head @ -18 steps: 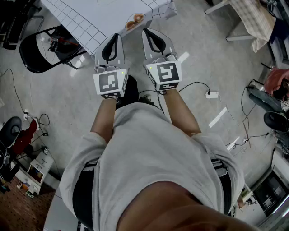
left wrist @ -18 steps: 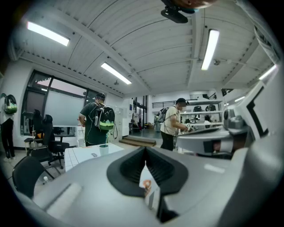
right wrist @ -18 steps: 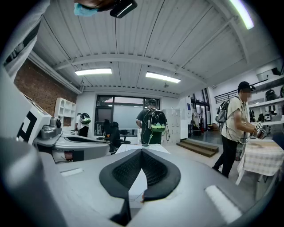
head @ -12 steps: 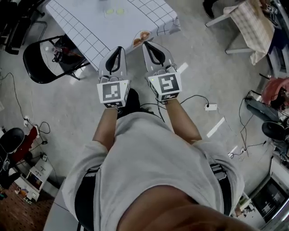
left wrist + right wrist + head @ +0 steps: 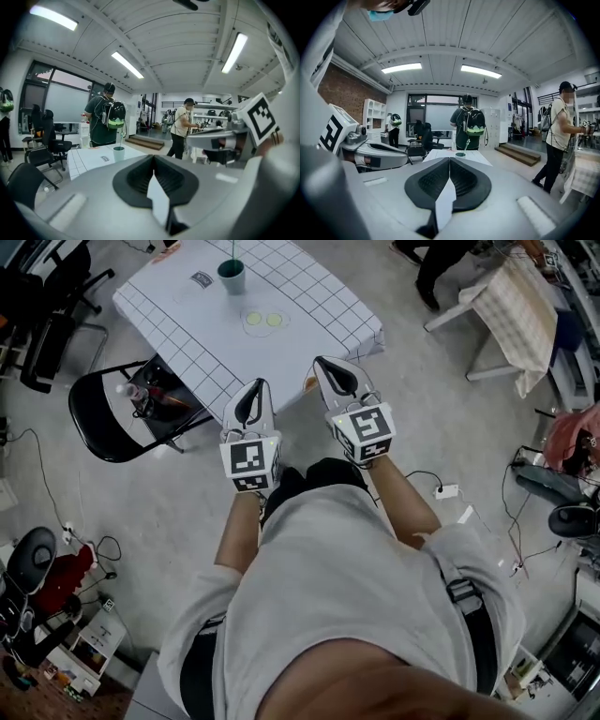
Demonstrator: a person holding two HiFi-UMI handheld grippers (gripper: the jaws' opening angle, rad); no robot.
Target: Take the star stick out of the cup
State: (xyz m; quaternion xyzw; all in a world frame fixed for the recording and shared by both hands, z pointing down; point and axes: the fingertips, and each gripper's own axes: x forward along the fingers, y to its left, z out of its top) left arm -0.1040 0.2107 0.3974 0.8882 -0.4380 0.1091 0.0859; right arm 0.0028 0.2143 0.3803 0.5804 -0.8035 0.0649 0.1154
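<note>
Star stick standing in cup on table, upper left of frame — well apart from grippers. Looking light, thin, probably stiff; pinching shaft above rim seeming best. Left gripper, right gripper — jaws pressing together, gripping nothing.

table: grid-cloth table | on it: two yellow-green discs | beside it: black chair

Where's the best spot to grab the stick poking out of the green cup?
Probably the bare stretch of the stick just above the rim of the cup, coming in from the side and then lifting straight up. The stick is thin and stands nearly upright, so that stretch is free of the cup wall. Its top is too small to make out.
</note>
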